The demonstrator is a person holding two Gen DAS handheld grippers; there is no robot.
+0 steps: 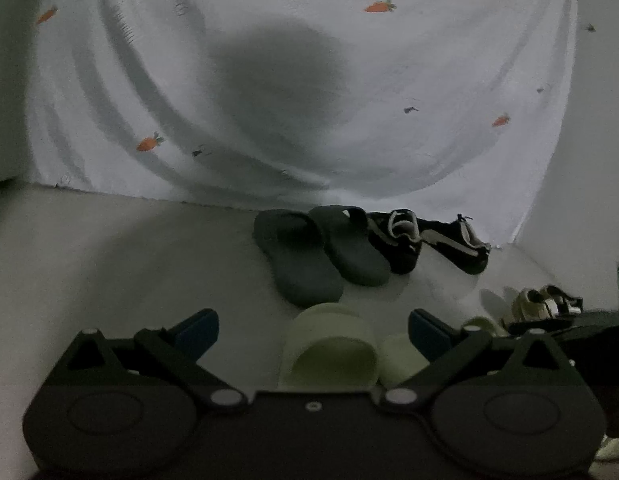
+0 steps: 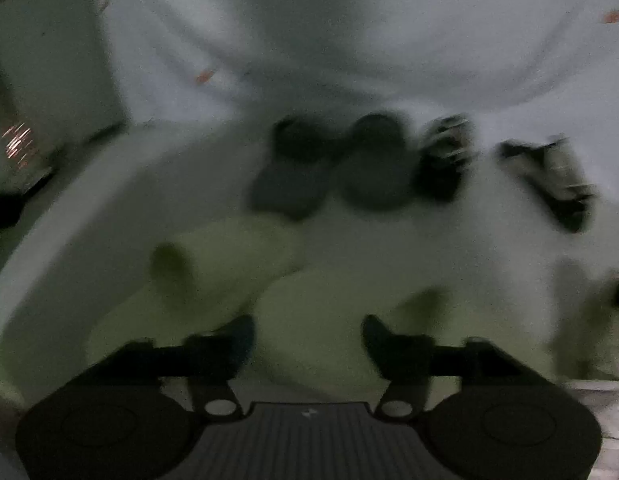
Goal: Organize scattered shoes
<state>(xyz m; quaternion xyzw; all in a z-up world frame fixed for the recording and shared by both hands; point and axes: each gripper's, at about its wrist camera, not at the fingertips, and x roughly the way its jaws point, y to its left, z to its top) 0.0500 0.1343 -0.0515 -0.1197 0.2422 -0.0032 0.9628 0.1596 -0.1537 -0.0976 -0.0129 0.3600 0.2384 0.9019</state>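
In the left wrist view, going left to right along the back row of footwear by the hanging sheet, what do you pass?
Dark grey rubber slide → second dark grey rubber slide → black sneaker with pale trim → second black sneaker with pale trim, set slightly apart at an angle.

The left gripper [image 1: 313, 330] is black plastic — two round housings side by side, silver pivot pins, angled link arms and dark blue pads [image 1: 199, 330] on the fingertips. The right gripper [image 2: 307, 338], blurred, has the same black build — plus a ribbed grey panel [image 2: 309, 440] between its housings.
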